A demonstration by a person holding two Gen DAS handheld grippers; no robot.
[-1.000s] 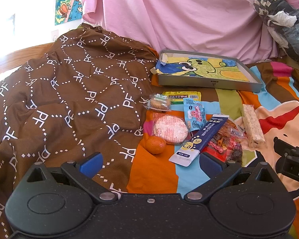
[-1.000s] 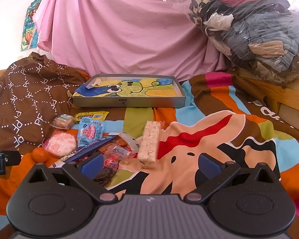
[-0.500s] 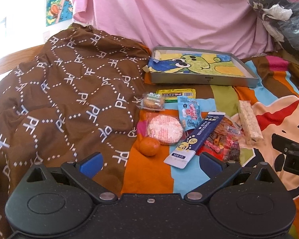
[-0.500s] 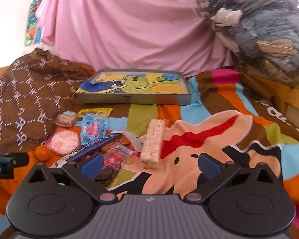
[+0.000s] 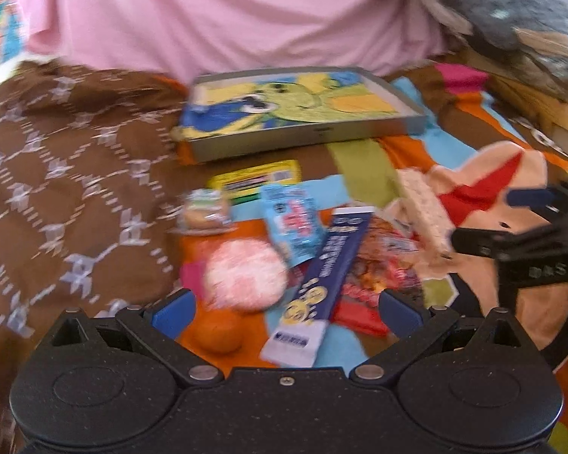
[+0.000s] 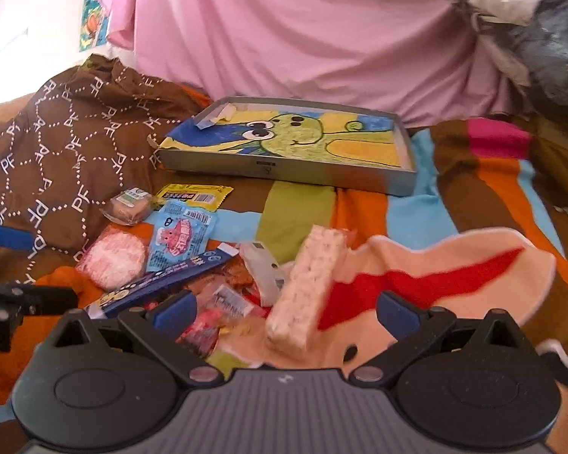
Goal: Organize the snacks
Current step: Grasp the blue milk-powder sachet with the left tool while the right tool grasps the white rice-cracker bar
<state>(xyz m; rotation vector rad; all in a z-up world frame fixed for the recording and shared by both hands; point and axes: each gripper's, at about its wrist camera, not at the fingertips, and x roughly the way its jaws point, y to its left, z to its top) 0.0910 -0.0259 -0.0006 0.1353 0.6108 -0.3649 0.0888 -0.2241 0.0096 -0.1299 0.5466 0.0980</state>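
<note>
**Over the bed, both grippers closer to the snack pile**

On the bed, the left gripper (image 5: pixel 286 308) hovers with fingers spread over the orange (image 5: pixel 217 335) and blue stick pack (image 5: pixel 322 276), nearer than a second ago. Rightward, the rice bar (image 6: pixel 306 291) lies between the spread fingers of the right gripper (image 6: pixel 286 308), which has also advanced. Behind, the tray (image 6: pixel 284 168) holds no snacks.

Wrapped snacks (image 6: pixel 178 242), a pale rice bar (image 6: pixel 306 291) and an orange (image 5: pixel 217 335) lie clustered before the shallow tray (image 6: pixel 284 168).
</note>
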